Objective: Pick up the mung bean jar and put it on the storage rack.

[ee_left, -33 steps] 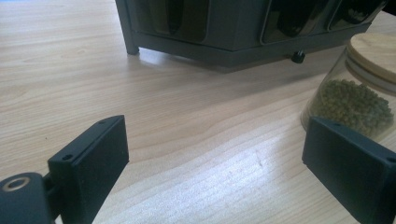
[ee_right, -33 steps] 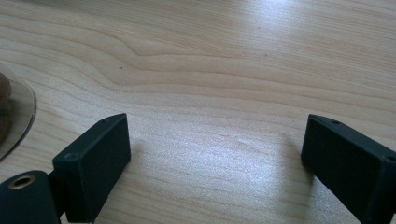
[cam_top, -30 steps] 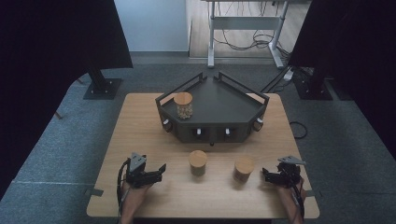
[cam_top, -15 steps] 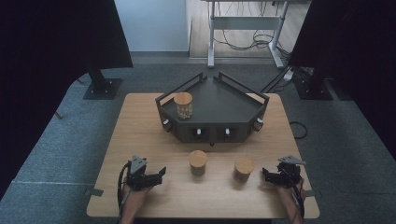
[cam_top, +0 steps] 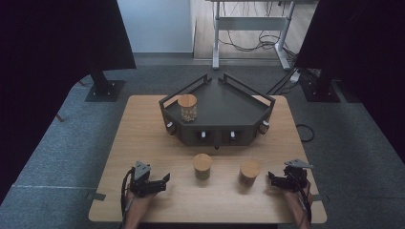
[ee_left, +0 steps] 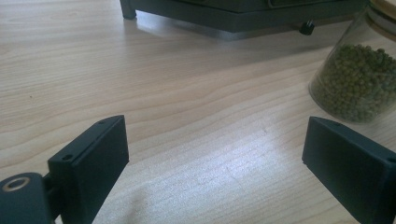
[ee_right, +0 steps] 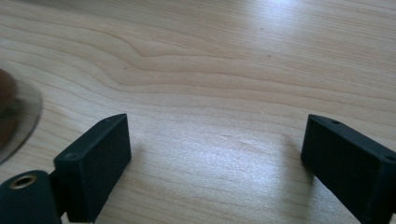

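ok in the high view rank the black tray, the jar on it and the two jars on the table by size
1. black tray, largest by far.
2. The three jars look alike: jar on the tray, middle jar, right jar. The near pair looks slightly bigger, perhaps only from nearness.

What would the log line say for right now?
left gripper: open, empty | right gripper: open, empty, jaws just closing a little | two jars on table | one jar on tray

Wooden table (cam_top: 143,124) with dark tray (cam_top: 224,112) and two lidded jars (cam_top: 202,166).
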### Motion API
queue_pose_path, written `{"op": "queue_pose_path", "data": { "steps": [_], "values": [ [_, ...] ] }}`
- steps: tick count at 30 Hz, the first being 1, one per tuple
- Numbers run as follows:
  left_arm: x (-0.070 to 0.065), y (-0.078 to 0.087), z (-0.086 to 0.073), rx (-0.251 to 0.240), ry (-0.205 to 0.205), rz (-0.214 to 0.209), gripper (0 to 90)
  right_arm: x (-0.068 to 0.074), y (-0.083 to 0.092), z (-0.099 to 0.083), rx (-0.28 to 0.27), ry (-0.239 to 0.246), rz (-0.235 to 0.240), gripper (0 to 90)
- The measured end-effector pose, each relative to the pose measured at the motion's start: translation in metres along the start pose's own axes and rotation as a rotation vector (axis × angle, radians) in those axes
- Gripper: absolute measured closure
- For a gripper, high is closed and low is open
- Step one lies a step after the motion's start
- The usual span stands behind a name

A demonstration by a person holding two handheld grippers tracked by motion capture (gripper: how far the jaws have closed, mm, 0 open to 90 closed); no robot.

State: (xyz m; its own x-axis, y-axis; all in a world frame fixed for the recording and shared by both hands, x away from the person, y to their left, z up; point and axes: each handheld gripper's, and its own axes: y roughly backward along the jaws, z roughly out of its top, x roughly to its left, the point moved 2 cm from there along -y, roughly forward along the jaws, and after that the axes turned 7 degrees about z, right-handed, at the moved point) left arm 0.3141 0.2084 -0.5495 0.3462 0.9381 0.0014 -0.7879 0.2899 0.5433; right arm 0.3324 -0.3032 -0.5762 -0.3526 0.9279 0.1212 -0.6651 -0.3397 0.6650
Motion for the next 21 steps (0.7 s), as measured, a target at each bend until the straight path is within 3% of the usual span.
{"op": "queue_pose_path", "data": {
  "steps": [4, 21],
  "values": [
    [0.0, -0.002, -0.002, 0.007, -0.002, 0.004, 6.8, -0.002, 0.003, 0.0, -0.034, -0.011, 0.009, 9.1],
    [-0.001, -0.007, -0.006, 0.043, -0.019, 0.022, 6.8, 0.004, 0.011, 0.007, -0.081, -0.007, 0.003, 9.7]
  ]
}}
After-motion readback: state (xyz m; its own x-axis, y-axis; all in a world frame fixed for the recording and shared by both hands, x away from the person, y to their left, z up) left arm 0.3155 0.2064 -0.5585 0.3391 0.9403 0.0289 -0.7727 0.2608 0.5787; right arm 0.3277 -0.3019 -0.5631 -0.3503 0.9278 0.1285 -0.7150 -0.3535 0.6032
